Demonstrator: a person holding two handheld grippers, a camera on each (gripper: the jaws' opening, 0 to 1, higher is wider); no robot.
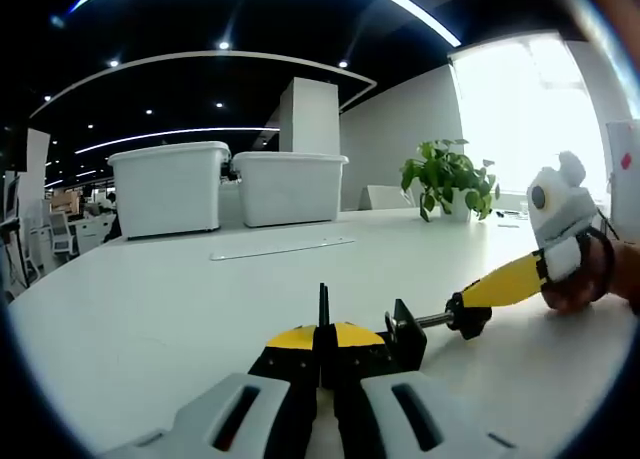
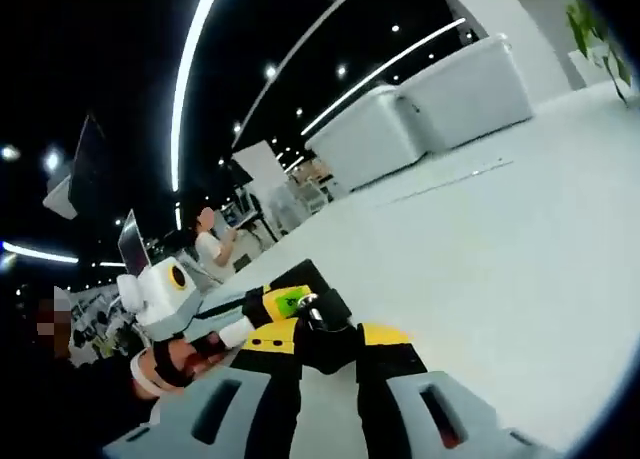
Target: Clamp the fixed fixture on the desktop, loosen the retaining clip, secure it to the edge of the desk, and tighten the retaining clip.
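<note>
A clamp fixture lies low over the white desk (image 1: 150, 309). Its thin black bar (image 1: 323, 309) stands up between the yellow-tipped jaws of my left gripper (image 1: 323, 344), which is shut on it. From the clamp's black head (image 1: 406, 335) a screw rod runs right to a yellow handle (image 1: 500, 282). My right gripper (image 1: 563, 247), held by a hand, is shut on that handle's far end. In the right gripper view the handle's yellow and black end (image 2: 292, 304) sits between the jaws of my right gripper (image 2: 322, 344). The left gripper (image 2: 165, 289) shows at the left.
Two white storage bins (image 1: 170, 187) (image 1: 288, 186) stand at the back of the desk, with a flat pale strip (image 1: 282, 248) lying before them. A potted plant (image 1: 448, 176) is at the back right. A person (image 2: 212, 241) sits beyond the desk's far edge.
</note>
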